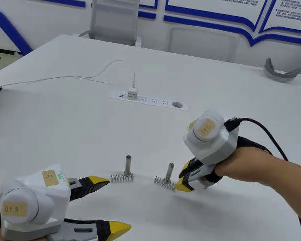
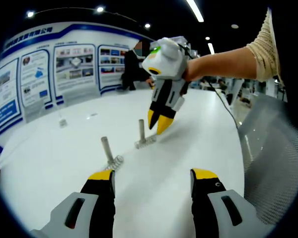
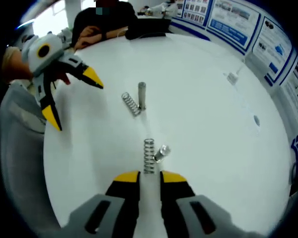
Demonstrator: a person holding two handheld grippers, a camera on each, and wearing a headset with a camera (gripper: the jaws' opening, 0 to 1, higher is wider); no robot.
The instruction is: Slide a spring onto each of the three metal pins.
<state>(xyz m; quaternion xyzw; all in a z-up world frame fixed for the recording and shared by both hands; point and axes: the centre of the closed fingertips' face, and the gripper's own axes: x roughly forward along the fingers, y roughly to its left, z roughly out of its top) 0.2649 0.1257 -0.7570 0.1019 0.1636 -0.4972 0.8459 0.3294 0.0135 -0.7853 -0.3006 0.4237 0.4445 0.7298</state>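
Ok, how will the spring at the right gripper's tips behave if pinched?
Lying on its side on the smooth table, the spring would likely roll if nudged. Its thin open coils look light and squashy; a hard pinch by the right gripper might flick it away.

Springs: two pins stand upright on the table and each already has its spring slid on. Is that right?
Not quite. Both pins stand upright on the table, but each spring lies flat beside its pin, not on it. The right gripper view shows this.
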